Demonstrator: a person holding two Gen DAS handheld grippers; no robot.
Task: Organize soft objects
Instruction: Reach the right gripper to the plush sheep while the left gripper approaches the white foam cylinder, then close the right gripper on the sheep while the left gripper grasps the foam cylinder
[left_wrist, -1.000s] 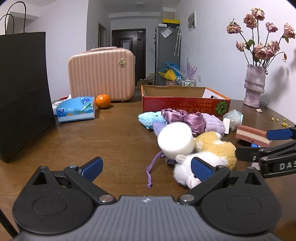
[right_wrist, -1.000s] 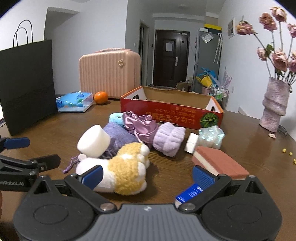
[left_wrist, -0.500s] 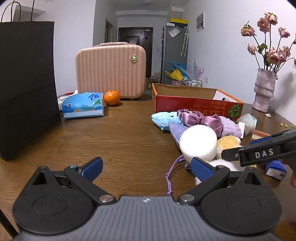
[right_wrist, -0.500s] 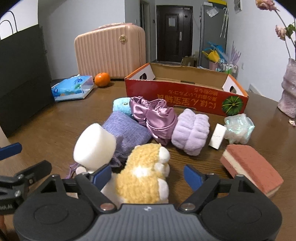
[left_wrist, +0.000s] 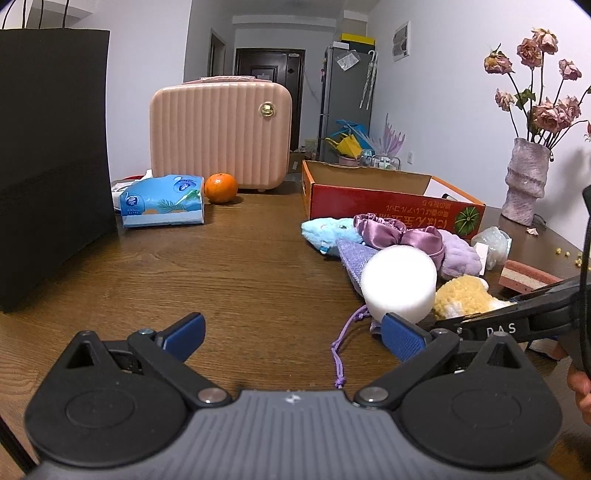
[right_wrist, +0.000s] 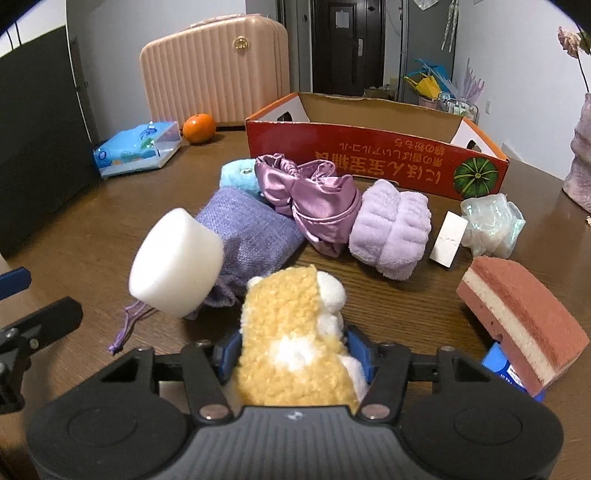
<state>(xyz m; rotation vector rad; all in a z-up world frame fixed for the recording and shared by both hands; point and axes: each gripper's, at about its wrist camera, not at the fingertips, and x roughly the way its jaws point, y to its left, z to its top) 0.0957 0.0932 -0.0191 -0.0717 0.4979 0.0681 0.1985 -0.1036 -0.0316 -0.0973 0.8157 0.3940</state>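
Note:
A yellow-and-white plush toy (right_wrist: 291, 325) lies at the near edge of a pile of soft things on the wooden table. My right gripper (right_wrist: 295, 356) is closing its jaws on it, both blue pads pressing into its sides. Beside it are a white foam cylinder (right_wrist: 177, 262), a purple drawstring pouch (right_wrist: 251, 232), a satin scrunchie (right_wrist: 314, 195), a lilac towel roll (right_wrist: 391, 225) and a light blue plush (right_wrist: 238, 175). Behind them stands an open red cardboard box (right_wrist: 369, 155). My left gripper (left_wrist: 293, 334) is open over bare table, left of the foam cylinder (left_wrist: 399, 282).
A pink layered sponge (right_wrist: 521, 328) rests on a blue packet (right_wrist: 506, 369) at the right, near an iridescent bundle (right_wrist: 491, 225). A black paper bag (left_wrist: 51, 166), a tissue pack (left_wrist: 162, 201), an orange (left_wrist: 221, 187) and a pink case (left_wrist: 219, 136) stand at the left and back. A vase (left_wrist: 524, 181) is far right.
My right gripper came forward and down over the plush toy and its jaws narrowed from wide open onto the toy's sides. The left gripper drifted slightly and stayed open.

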